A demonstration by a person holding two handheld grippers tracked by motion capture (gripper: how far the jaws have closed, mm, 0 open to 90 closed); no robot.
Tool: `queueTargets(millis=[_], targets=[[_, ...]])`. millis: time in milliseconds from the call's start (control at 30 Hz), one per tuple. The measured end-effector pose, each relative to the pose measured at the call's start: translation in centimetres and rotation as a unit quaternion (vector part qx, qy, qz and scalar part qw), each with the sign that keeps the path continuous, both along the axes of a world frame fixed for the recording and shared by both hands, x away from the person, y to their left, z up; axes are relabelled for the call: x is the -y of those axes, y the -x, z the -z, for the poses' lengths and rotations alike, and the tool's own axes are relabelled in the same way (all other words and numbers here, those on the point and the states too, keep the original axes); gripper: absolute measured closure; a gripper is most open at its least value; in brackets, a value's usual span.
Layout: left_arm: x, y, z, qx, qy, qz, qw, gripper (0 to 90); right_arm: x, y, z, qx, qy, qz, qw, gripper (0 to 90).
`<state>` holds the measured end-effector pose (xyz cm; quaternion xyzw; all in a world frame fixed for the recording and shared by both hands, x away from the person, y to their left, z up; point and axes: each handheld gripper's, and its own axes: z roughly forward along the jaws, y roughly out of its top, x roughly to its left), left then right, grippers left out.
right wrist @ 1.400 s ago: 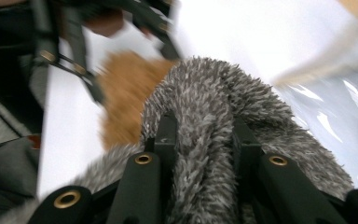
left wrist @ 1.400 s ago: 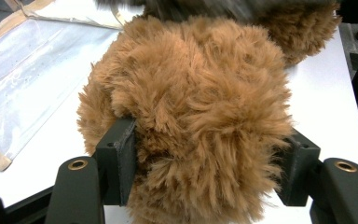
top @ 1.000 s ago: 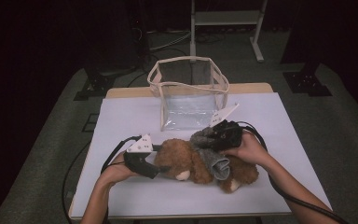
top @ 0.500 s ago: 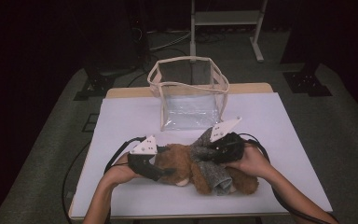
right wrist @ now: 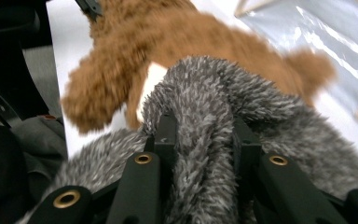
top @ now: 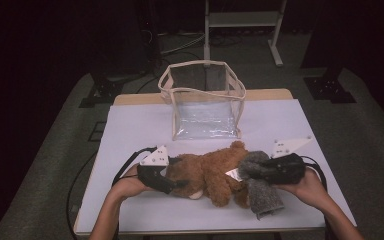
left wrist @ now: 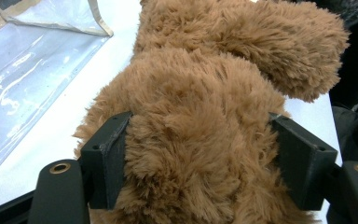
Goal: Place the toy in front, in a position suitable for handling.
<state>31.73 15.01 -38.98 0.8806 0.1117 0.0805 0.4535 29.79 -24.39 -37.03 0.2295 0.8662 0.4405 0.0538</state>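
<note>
On the white bench (top: pixel 130 125), the brown teddy bear (top: pixel 207 172) lies on its side in front of the clear bag (top: pixel 205 102), well short of it. My left gripper (left wrist: pixel 200 154) has its fingers clenched on the bear's plush body; they have just been closing. My right gripper (right wrist: pixel 200 135) pinches a fold of the grey fuzzy garment (top: pixel 262 192) at the bear's other end.
</note>
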Motion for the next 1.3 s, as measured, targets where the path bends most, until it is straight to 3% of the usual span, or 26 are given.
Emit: queueTargets(millis=[100, 267, 333, 400, 433, 467, 567, 600, 700, 800, 933, 1067, 1167, 1300], targets=[[0.1, 0.0, 0.0, 0.001, -0.001, 0.001, 1.0, 27.3, 2.2, 0.7, 0.9, -0.021, -0.018, 0.02, 0.9994, 69.1], [0.2, 0.0, 0.0, 0.002, -0.003, 0.002, 1.0, 27.4, 2.6, 0.5, -0.2, -0.013, -0.01, 0.021, 0.9996, 69.0], [0.2, 0.0, 0.0, 0.003, -0.004, 0.001, 1.0, 27.4, 1.5, -0.5, -1.5, 0.002, -0.007, 0.009, 0.9999, 69.0], [0.2, 0.1, 0.0, 0.004, -0.004, 0.001, 1.0, 27.4, 0.9, -1.0, -2.0, 0.007, -0.005, 0.003, 1.0, 69.0], [0.2, 0.1, 0.0, 0.004, -0.005, 0.002, 1.0, 27.4, -0.8, -2.0, -2.7, 0.015, 0.0, -0.011, 0.9998, 69.0], [0.2, 0.1, 0.0, 0.004, -0.006, 0.003, 1.0, 27.4, -0.8, -2.0, -2.7, 0.015, 0.0, -0.011, 0.9998, 69.0], [0.2, 0.2, 0.0, 0.005, -0.006, 0.004, 1.0, 27.4, -3.7, -3.6, -3.4, 0.02, 0.013, -0.035, 0.9991, 68.9], [0.2, 0.2, 0.0, 0.007, -0.007, 0.004, 0.9999, 27.5, -5.8, -4.7, -3.4, 0.02, 0.028, -0.049, 0.9982, 68.9], [0.2, 0.2, 0.0, 0.009, -0.007, 0.004, 0.9999, 27.4, -7.3, -5.7, -2.9, 0.015, 0.045, -0.058, 0.9972, 68.8], [0.2, 0.2, 0.0, 0.007, -0.004, 0.005, 1.0, 27.4, -7.2, -5.9, -2.4, 0.006, 0.043, -0.058, 0.9973, 68.9], [0.2, 0.2, -0.3, 0.01, -0.003, 0.011, 0.9999, 26.5, -5.3, -4.9, -1.0, -0.015, 0.013, -0.051, 0.9985, 69.6], [0.0, 0.3, -0.7, 0.007, -0.001, 0.013, 0.9999, 23.5, -4.4, -3.5, -0.5, -0.007, -0.003, -0.044, 0.999, 69.8], [-0.6, 0.3, -1.3, -0.011, 0.019, 0.012, 0.9997, 20.5, -4.0, -2.8, -0.3, -0.001, -0.008, -0.041, 0.9991, 69.9], [-1.0, 0.0, -1.1, -0.024, 0.02, -0.004, 0.9995, 18.9, -3.1, -1.5, 0.1, 0.004, -0.015, -0.035, 0.9993, 70.0]])
